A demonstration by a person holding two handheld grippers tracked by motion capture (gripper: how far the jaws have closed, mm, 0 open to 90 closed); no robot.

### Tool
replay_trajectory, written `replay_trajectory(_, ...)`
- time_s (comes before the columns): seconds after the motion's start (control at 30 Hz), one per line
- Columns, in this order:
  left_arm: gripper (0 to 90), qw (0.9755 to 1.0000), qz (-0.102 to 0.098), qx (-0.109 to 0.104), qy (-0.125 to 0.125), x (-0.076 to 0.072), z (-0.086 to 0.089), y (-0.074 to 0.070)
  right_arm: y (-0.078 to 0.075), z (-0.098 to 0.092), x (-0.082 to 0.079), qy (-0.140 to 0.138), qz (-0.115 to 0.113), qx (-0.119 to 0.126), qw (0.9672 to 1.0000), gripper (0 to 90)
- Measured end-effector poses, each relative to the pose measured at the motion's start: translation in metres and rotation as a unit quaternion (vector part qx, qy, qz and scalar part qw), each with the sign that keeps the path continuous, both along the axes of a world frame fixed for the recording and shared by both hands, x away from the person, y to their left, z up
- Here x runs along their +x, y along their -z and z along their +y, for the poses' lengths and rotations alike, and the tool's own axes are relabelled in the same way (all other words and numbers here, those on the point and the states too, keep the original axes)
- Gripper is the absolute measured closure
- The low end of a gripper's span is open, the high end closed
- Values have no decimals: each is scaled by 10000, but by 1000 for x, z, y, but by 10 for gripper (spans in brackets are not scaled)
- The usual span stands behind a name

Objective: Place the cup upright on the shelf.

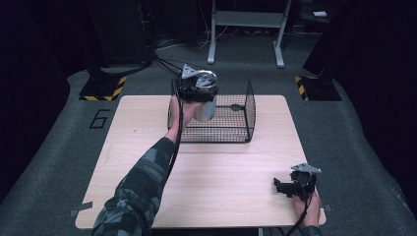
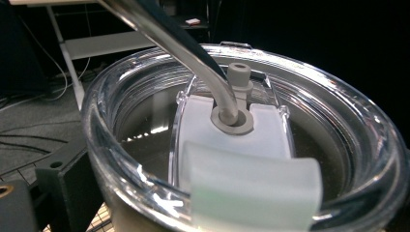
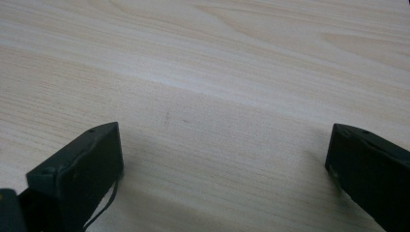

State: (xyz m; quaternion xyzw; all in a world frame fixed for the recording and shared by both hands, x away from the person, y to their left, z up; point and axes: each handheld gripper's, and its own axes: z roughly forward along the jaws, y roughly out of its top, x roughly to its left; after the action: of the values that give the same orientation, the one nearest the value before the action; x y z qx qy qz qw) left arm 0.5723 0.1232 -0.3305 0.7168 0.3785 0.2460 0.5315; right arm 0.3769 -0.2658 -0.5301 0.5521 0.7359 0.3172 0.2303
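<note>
Right tool [image 1: 287,188] rests wide on the table [image 1: 221,191]; left tool [image 1: 196,88] grips the tumbler [image 1: 204,110].

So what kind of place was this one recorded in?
Most likely a lab or recording studio, not a home. A lone wooden table stands on grey carpet among dark surroundings, hazard-striped stand bases flank it, and a number 6 is marked on the floor. Cables trail behind.
</note>
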Motion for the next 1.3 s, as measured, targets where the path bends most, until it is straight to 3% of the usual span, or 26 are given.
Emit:
replay_trajectory(0.37, 28, 9996, 211, 102, -162, 16, -4, 21, 0, 1, 0, 21, -23, 3, 10000, 0)
replay_trajectory(0.77, 28, 9988, 367, 269, -169, 23, -14, 40, 0, 1, 0, 24, -25, 4, 10000, 0)
replay_trajectory(1.3, 28, 9976, 571, 367, -145, 27, -22, 54, 0, 1, 0, 38, -13, 13, 10000, 0)
